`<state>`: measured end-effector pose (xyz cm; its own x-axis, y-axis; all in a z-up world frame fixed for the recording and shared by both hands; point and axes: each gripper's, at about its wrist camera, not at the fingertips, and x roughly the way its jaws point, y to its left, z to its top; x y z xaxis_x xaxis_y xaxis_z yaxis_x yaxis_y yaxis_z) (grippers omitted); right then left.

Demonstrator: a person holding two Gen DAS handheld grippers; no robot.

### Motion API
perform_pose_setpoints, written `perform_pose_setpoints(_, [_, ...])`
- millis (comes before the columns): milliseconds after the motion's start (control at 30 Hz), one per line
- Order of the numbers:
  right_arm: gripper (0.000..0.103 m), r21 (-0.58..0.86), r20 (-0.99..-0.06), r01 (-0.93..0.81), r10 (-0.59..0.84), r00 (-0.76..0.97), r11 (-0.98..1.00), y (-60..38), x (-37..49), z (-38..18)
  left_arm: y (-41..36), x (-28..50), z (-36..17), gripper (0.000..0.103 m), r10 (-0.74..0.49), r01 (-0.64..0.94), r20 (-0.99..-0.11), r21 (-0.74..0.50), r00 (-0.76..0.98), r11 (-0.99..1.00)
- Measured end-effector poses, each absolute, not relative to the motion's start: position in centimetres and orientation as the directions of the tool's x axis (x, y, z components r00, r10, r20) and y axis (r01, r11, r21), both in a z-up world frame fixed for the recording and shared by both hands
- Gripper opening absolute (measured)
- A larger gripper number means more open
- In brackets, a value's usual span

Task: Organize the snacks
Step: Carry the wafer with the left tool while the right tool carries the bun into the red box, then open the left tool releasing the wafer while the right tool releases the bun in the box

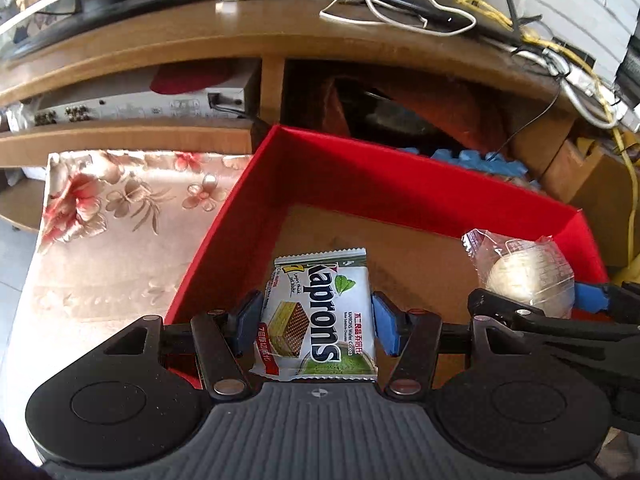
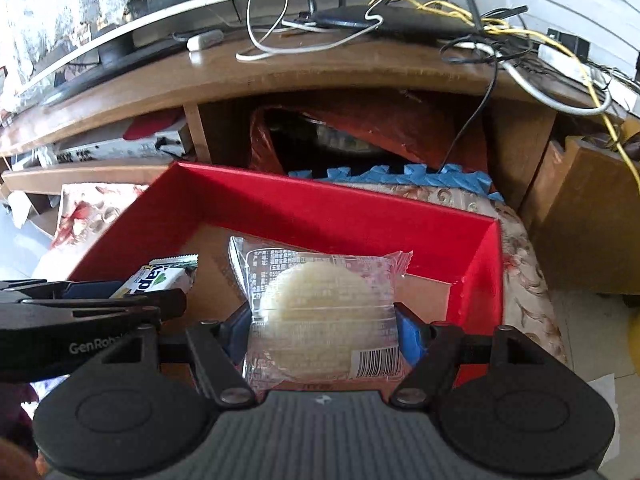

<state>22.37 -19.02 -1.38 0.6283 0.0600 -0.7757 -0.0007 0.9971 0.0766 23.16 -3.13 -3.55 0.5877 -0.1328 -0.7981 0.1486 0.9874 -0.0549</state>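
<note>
A red box with a brown cardboard floor lies open below both grippers. My left gripper is shut on a white and green Kaprons wafer packet, its blue pads pressing on the packet's two sides above the box's left half. My right gripper is shut on a round pale pastry in a clear wrapper, held over the right half of the red box. Each gripper shows in the other's view: the right gripper with its pastry, and the left gripper with its wafer packet.
The box rests on a floral cloth. Behind it stands a wooden TV stand with tangled cables on top and shelves below. A blue foam mat lies behind the box and a cardboard box stands at the right.
</note>
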Motion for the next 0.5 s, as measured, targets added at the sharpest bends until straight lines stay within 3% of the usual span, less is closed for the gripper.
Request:
perform_pose_setpoints(367, [0.078, 0.054, -0.811, -0.009, 0.049, 0.582, 0.999, -18.9, 23.2, -3.2, -4.2, 22.8, -3.5, 0.065, -0.071, 0.177, -0.805, 0.043, 0.588, 0.983])
perform_pose_setpoints(500, [0.078, 0.033, -0.820, -0.027, 0.042, 0.571, 0.999, -18.6, 23.0, -3.5, -3.8, 22.1, -3.3, 0.066, -0.082, 0.178, -0.813, 0.027, 0.577, 0.984])
